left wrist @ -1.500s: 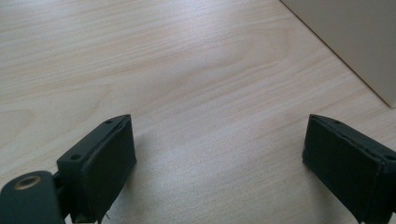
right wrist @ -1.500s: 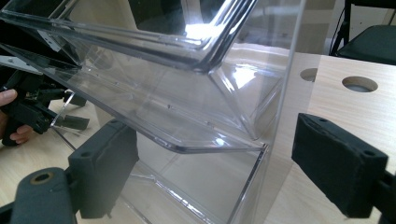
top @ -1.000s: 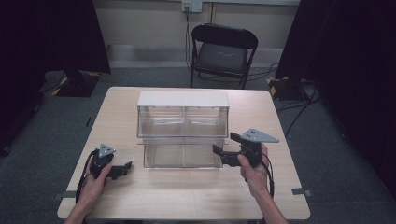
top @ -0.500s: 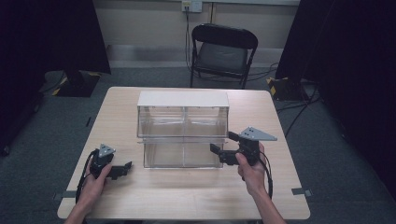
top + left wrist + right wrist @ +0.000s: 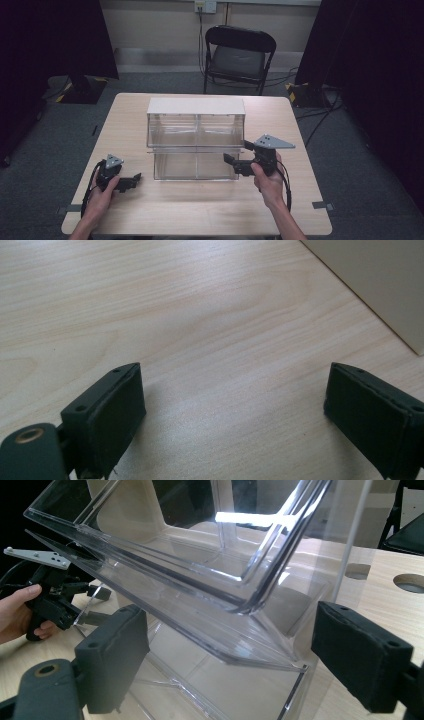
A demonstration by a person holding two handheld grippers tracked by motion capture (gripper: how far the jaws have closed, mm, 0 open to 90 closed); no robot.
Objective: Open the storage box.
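clear bin [image 5: 196,145] sits mid-table [image 5: 200,210]; right gripper [image 5: 239,159], jaws wide, at its right corner, left gripper [image 5: 131,181] wide too, resting apart.

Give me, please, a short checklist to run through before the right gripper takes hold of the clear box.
1. Right gripper open: ok, jaws stand wide apart.
2. Aimed at the clear box: ok, its right corner edge sits between the jaws in the right gripper view.
3. Nothing held already: ok, both grippers hold nothing.
4. Left gripper out of the way: ok, open over bare table, left of the box.
5. Box contents: cannot tell for certain; the compartments look empty.
6. Contact with the box: cannot tell.
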